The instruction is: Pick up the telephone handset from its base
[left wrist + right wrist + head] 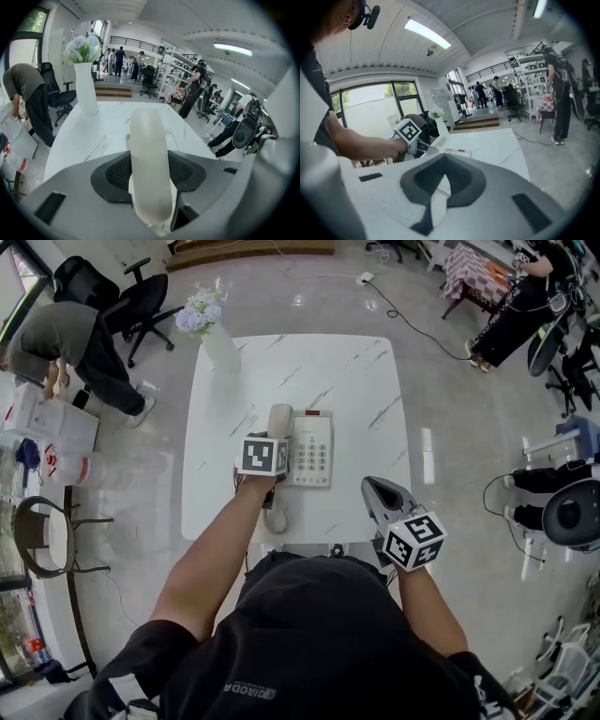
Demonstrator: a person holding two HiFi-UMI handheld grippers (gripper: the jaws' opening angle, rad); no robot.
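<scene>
Left gripper clamped on telephone handset, just left of base on marble table; long axis points away from person. Right gripper jaws together, empty.

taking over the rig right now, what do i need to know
Left gripper: shut on the pale curved plastic telephone handset, gripped mid-length.
Right gripper: shut, empty, over the near right part of the white marble-look table.
Things: the white push-button telephone base sits mid-table. The handset is at its left side and looks raised slightly off its cradle.
Done: grasp.
Left: lift the handset well clear.
</scene>
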